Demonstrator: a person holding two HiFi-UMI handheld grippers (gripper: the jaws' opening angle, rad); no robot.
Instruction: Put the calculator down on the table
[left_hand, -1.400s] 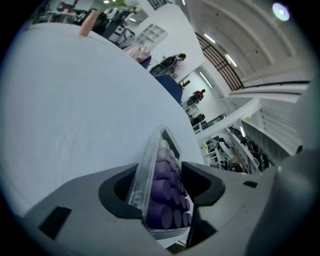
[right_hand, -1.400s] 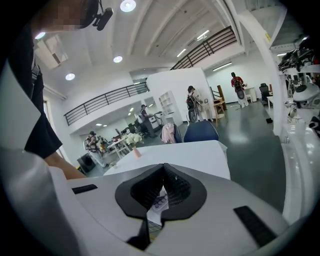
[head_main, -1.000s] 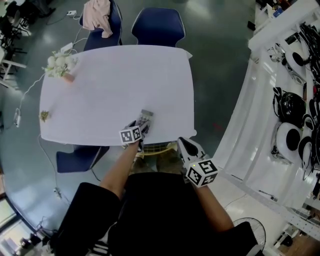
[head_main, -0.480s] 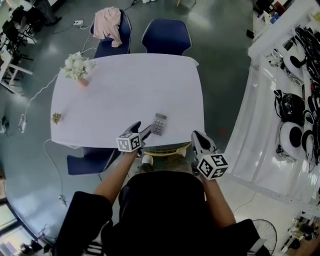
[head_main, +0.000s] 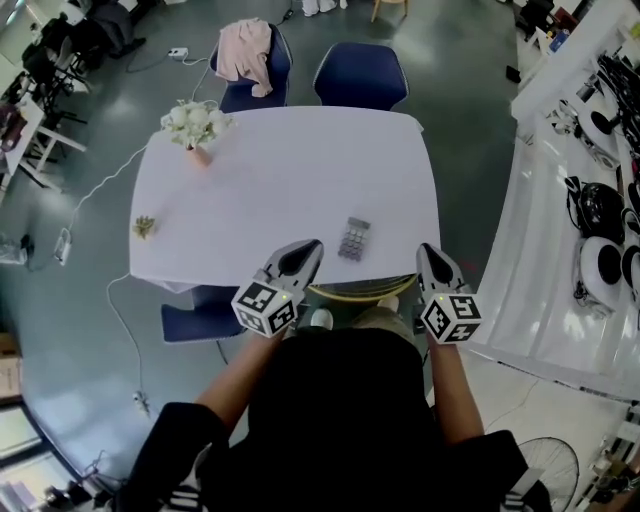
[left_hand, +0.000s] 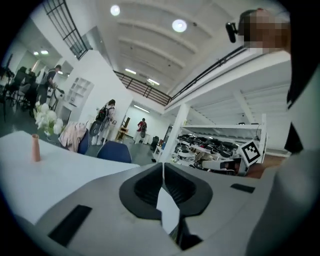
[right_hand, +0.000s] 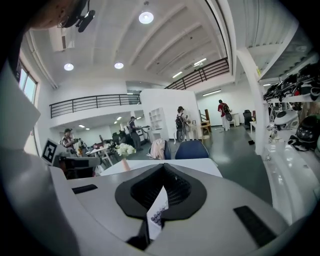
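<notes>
While left claw (head_main: 311, 245) and right claw (head_main: 428, 250) sit pressed together, empty, the calculator (head_main: 354, 238) between them looks light, stiff, slick: pinch its long edges.

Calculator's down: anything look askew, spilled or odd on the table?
Nothing much. The calculator lies flat near the front edge of the table, slightly skewed to it. The flower vase stands upright; a small green scrap lies loose by the left edge.

Bright ceiling lamps (right_hand: 145, 18) overhead (soft shadows); fisheye edges bend darkly.
</notes>
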